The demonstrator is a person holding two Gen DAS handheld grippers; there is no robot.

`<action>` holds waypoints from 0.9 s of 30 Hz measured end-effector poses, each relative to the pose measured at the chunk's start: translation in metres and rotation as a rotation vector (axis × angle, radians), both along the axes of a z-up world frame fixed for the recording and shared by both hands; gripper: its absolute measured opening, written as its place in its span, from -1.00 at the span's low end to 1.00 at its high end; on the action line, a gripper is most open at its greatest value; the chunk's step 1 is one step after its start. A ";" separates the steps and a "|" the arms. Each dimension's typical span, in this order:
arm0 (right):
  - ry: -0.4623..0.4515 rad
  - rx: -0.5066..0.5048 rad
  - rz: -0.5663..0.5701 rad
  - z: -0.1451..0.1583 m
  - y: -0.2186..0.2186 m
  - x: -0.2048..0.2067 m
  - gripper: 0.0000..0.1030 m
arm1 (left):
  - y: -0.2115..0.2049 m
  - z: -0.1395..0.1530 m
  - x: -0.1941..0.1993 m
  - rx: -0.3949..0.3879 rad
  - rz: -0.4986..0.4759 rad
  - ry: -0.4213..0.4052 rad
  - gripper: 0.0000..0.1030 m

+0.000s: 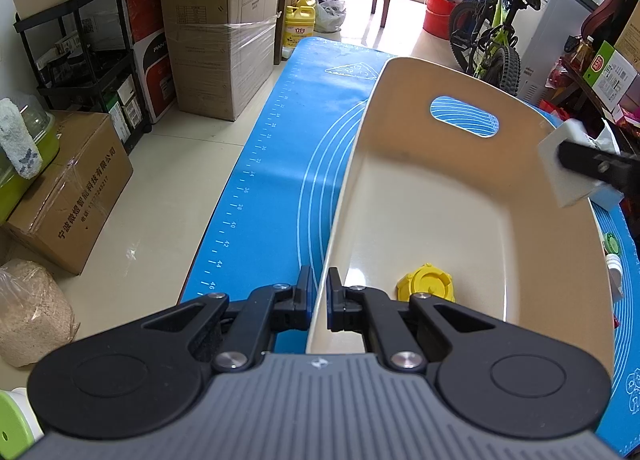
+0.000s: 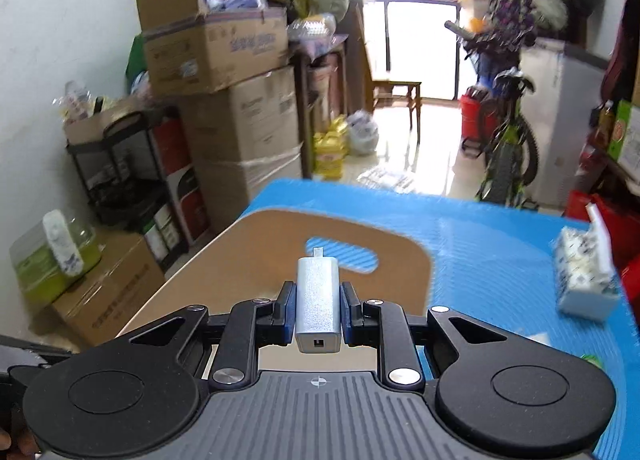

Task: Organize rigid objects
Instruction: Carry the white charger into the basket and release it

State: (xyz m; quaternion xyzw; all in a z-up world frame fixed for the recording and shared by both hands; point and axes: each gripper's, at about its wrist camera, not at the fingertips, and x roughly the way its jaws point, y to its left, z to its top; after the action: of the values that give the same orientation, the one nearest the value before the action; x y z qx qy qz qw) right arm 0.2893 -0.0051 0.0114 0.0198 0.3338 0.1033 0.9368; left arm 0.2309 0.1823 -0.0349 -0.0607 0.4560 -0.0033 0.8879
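Observation:
A beige plastic bin (image 1: 432, 188) with a handle slot stands on the blue mat (image 1: 280, 164). My left gripper (image 1: 319, 284) is shut on the bin's left wall, one finger outside and one inside. A yellow cap (image 1: 426, 284) lies on the bin floor. My right gripper (image 2: 318, 300) is shut on a white charger block (image 2: 318, 306), held above the bin's near end (image 2: 256, 260). In the left wrist view the charger (image 1: 560, 168) and a right finger (image 1: 592, 164) show over the bin's right rim.
A tissue pack (image 2: 586, 276) lies on the mat at the right. Small green and white items (image 1: 612, 256) lie right of the bin. Cardboard boxes (image 1: 216, 28), a black rack (image 1: 80, 60) and a bicycle (image 1: 492, 36) stand around the table.

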 end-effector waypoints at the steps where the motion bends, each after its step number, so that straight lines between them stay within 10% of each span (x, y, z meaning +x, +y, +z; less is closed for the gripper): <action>1: 0.017 0.001 0.006 -0.004 0.003 0.001 -0.39 | -0.001 0.000 0.000 -0.001 0.000 0.000 -0.85; 18: 0.349 -0.109 0.085 -0.076 0.039 0.017 -0.39 | 0.000 0.000 0.000 0.000 0.001 0.001 -0.85; 27: 0.357 -0.113 0.096 -0.077 0.038 0.013 -0.15 | -0.001 0.000 0.001 0.000 0.001 0.001 -0.85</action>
State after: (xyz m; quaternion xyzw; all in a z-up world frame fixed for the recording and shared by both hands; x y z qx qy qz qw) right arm 0.3023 0.0328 -0.0655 -0.0306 0.5004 0.1237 0.8563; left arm 0.2316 0.1812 -0.0351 -0.0610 0.4562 -0.0030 0.8878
